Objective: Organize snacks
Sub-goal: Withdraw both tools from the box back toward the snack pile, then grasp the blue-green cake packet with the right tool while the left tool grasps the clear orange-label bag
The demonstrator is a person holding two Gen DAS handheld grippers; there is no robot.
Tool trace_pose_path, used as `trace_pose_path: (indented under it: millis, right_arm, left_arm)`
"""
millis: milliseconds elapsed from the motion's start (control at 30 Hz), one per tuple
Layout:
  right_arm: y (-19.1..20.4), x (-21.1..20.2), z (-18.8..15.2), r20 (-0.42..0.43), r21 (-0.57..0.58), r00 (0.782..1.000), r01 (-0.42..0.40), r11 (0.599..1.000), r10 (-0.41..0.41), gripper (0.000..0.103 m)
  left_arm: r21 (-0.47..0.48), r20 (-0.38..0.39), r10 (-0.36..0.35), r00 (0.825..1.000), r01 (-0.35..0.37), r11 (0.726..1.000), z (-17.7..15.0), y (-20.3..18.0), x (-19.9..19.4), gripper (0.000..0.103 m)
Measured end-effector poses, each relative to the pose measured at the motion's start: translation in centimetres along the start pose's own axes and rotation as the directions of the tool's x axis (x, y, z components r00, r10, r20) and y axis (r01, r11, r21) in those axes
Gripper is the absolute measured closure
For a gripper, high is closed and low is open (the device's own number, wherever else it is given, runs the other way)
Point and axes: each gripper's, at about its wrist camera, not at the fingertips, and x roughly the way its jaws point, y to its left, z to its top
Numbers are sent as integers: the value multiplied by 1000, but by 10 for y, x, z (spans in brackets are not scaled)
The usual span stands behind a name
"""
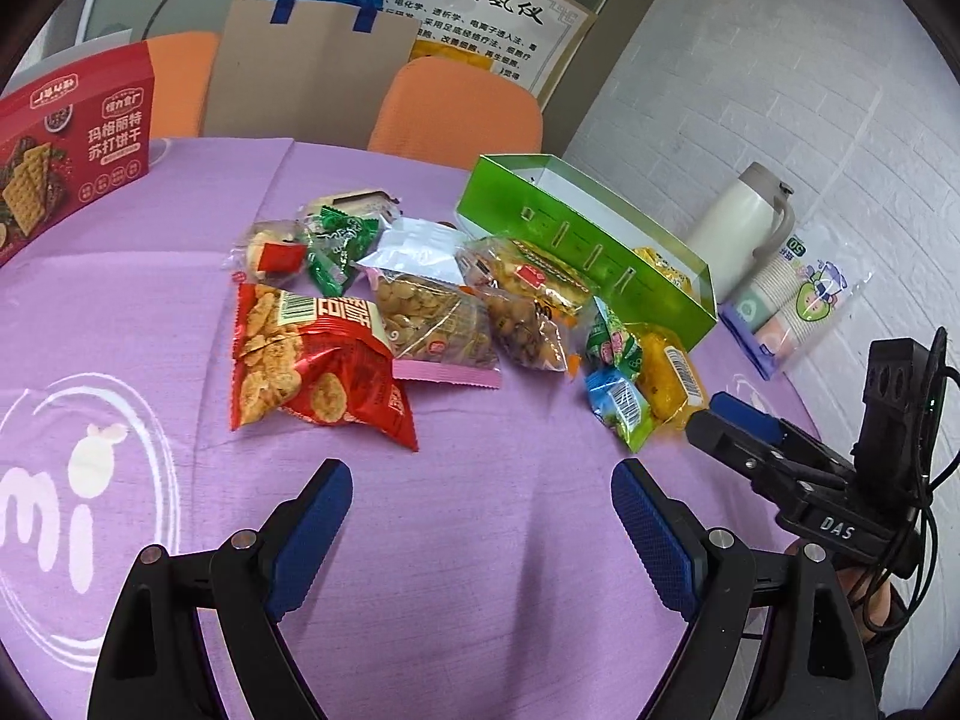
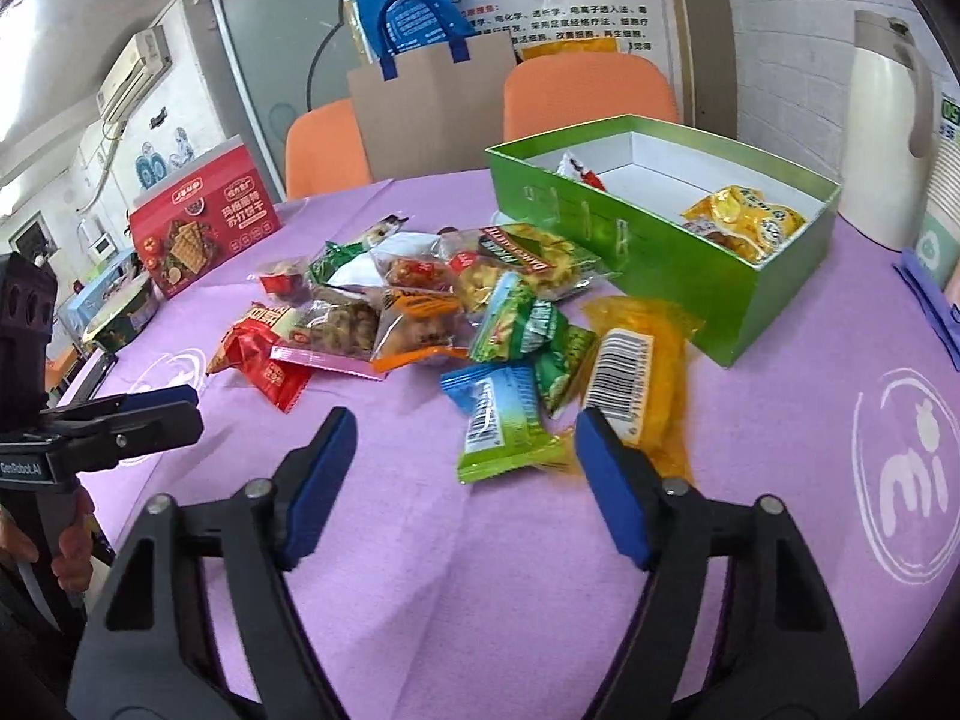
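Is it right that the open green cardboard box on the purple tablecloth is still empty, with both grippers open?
Not quite: the green cardboard box already holds a yellow snack packet and a red-and-white one, as the right wrist view shows. Both the left gripper and right gripper are open.

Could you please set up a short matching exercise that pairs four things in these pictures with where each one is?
Things:
1. yellow bag
2. red box
3. jug
4. blue packet

Places:
A. standing at the table's far left
B. on the cloth near the right tool
C. inside the green box
D. standing right of the green box

Pairs: 1-C, 2-A, 3-D, 4-B
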Motion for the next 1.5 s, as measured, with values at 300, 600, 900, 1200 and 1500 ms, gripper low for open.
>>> trace_pose_path:
  millis: [300,600,900,1200,1500]
  right_arm:
    - [-2,32,12,-58,-49,996,69,996,-71,37]
    - [-17,31,-4,-104,24,994,17,1000,-14,73]
    - [-22,10,-26,-103,58,995,13,998,-7,85]
    - [-9,12,-11,-61,51,998,-28,998,31,63]
    - [-9,41,3,-77,58,995,67,996,-63,47]
  left_arm:
    - [8,-8,-26,1000,26,1000,-1,3,2,13]
    - [79,-8,-89,996,90,993,20,-25,18,14]
    - [44,-37,-114,993,116,992,45,-40,62,26]
    - [-9,-67,-67,996,66,998,65,-42,100,31]
    - [-53,-106,-77,991,72,996,62,-27,116,57]
